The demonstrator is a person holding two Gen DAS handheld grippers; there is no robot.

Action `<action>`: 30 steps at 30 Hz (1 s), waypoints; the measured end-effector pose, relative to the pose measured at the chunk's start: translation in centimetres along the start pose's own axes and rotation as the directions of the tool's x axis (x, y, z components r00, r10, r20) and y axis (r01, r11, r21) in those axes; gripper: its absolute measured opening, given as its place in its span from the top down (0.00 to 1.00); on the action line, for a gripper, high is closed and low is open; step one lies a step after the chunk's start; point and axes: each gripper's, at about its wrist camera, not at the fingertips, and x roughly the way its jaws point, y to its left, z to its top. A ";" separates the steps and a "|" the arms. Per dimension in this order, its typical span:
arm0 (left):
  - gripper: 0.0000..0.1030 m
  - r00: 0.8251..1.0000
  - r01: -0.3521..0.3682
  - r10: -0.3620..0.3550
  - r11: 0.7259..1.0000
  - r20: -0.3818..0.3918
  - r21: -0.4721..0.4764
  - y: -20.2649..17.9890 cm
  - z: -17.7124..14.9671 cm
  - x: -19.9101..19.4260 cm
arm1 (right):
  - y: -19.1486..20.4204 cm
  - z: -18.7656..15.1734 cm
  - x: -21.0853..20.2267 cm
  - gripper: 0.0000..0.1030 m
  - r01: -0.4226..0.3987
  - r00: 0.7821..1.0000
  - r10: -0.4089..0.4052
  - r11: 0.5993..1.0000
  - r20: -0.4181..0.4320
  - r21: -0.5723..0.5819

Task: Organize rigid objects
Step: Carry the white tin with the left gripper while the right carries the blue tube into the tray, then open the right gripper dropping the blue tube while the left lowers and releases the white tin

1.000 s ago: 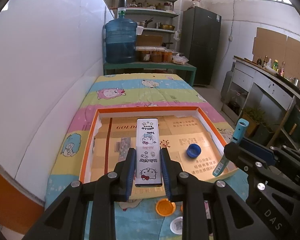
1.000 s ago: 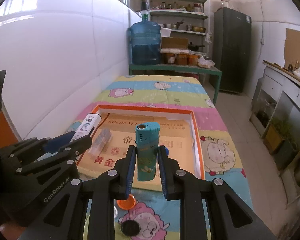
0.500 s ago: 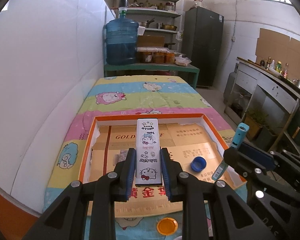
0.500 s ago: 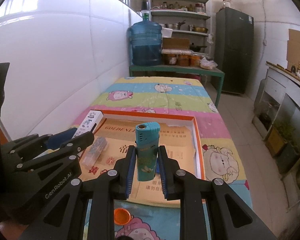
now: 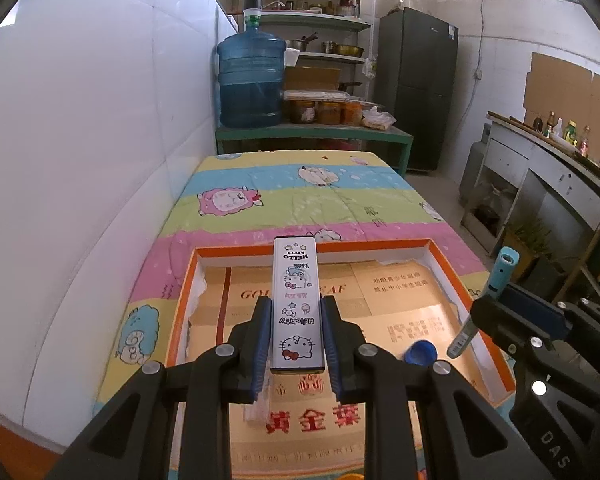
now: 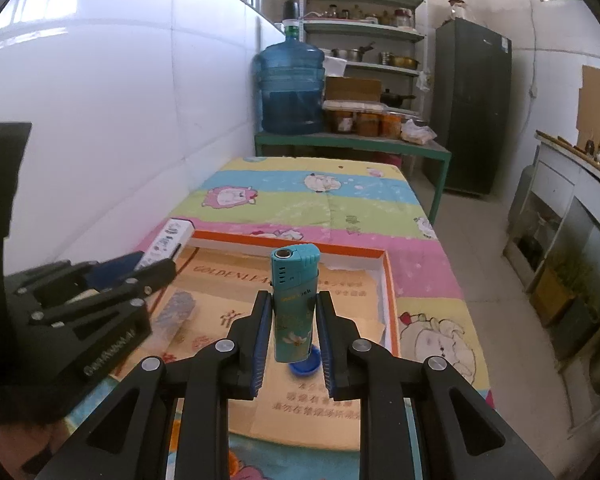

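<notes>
My left gripper [image 5: 296, 340] is shut on a long white Hello Kitty box [image 5: 296, 300] and holds it above the orange-rimmed tray [image 5: 180, 304]. My right gripper [image 6: 292, 328] is shut on a teal lighter [image 6: 294, 304], held upright over the same tray [image 6: 390, 300]. Each gripper shows in the other's view: the right one [image 5: 484, 312] with the lighter [image 5: 500, 276], the left one [image 6: 156, 268] with the box [image 6: 170, 240]. A blue bottle cap [image 5: 420, 354] lies in the tray, partly hidden under the lighter in the right wrist view [image 6: 304, 366]. A clear plastic piece [image 6: 178, 312] also lies in the tray.
The tray sits on a table with a cartoon cloth [image 5: 300, 200], against a white wall [image 5: 100, 160] on the left. A green bench with a blue water jug [image 5: 250, 80] stands at the far end. A dark fridge [image 5: 416, 88] and a counter [image 5: 548, 184] are to the right.
Both grippers have moved forward and higher over the tray, each still holding its object. The orange cap and other lids on the cloth near the front have dropped out of view.
</notes>
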 end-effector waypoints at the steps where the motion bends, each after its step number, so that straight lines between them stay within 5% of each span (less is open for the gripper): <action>1: 0.76 1.000 -0.001 0.001 1.000 -0.001 -0.001 0.1 0.2 0.3 | -0.2 0.1 0.3 0.78 0.001 1.000 -0.001 1.000 -0.003 -0.001; 17: 0.76 0.991 0.070 -0.072 0.997 -0.115 -0.021 -0.3 1.9 5.7 | -5.7 1.7 7.0 0.78 -0.091 0.989 0.095 0.995 -0.109 0.038; 30: 0.76 0.973 0.093 -0.097 0.995 -0.209 -0.026 -1.4 1.4 10.0 | -5.8 1.7 12.8 0.78 -0.191 0.946 0.187 0.982 -0.263 0.013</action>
